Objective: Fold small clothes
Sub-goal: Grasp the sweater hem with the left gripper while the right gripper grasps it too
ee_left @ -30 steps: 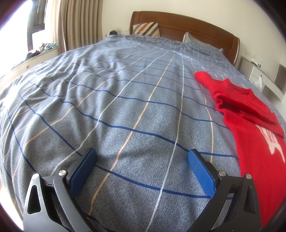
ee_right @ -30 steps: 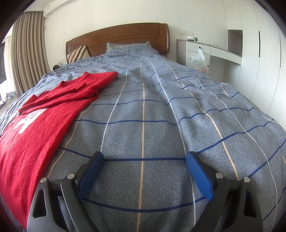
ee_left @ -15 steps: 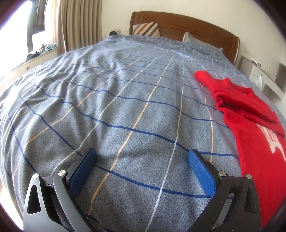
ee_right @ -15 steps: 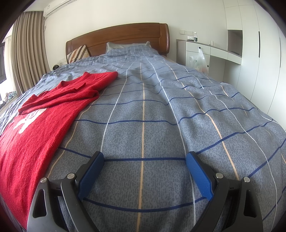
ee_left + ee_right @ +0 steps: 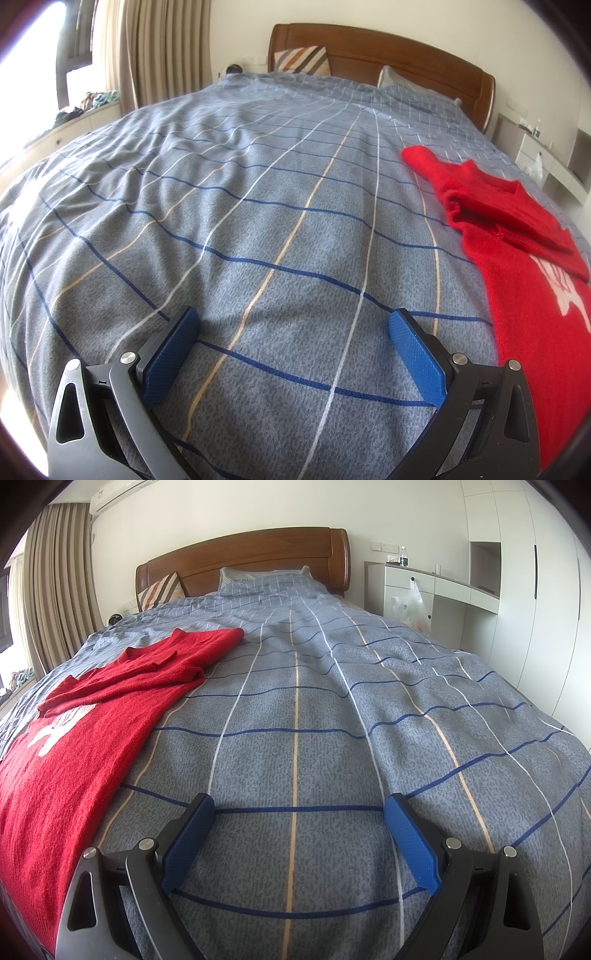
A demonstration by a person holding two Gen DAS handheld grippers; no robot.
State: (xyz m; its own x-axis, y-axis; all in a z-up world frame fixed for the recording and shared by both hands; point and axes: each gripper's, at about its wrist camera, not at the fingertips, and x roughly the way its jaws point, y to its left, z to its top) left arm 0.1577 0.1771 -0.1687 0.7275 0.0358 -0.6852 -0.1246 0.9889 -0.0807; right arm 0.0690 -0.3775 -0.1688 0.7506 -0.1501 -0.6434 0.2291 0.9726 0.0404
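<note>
A red knit sweater (image 5: 524, 295) with a white print lies flat on the blue checked bedspread, its sleeves folded across the chest. It is at the right of the left wrist view and at the left of the right wrist view (image 5: 74, 746). My left gripper (image 5: 293, 332) is open and empty, low over bare bedspread to the left of the sweater. My right gripper (image 5: 299, 818) is open and empty, low over bare bedspread to the right of the sweater.
The bedspread (image 5: 369, 720) covers a wide bed with a wooden headboard (image 5: 243, 557) and pillows. A white desk with a plastic bag (image 5: 410, 605) stands at the right wall. Curtains (image 5: 162, 55) and a window ledge with clutter are at the left.
</note>
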